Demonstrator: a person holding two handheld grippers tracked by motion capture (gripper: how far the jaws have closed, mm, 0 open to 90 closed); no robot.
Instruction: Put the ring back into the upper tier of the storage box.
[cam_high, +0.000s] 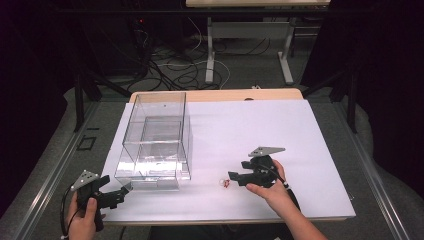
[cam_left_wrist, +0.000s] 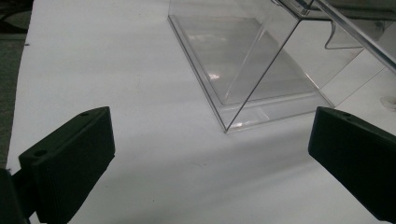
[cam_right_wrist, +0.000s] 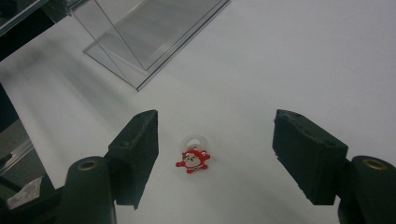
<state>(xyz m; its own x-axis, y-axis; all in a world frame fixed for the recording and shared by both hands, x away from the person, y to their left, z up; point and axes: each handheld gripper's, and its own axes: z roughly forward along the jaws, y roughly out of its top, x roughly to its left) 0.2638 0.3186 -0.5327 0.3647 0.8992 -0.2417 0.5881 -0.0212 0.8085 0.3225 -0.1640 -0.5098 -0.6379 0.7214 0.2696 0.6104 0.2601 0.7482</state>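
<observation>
A white tabletop (cam_high: 280, 130) under dark surroundings carries a clear plastic box (cam_high: 157, 142) at its left. The small red figure charm (cam_right_wrist: 193, 160) lies between the right gripper (cam_right_wrist: 215, 149)'s parted jaws, nearer one pad and touching neither. Centre the jaws on it, lower until the pads bracket it, then close gently. The left gripper (cam_left_wrist: 210, 154) rests wide open at the box's near corner.

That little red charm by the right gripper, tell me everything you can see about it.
The red charm looks like a small Santa-like figure with a pale face, fixed to a clear round ring or suction-cup part behind it. It lies flat on the white table sheet, between the open jaws of the right gripper, touching neither, apart from the clear box.
</observation>
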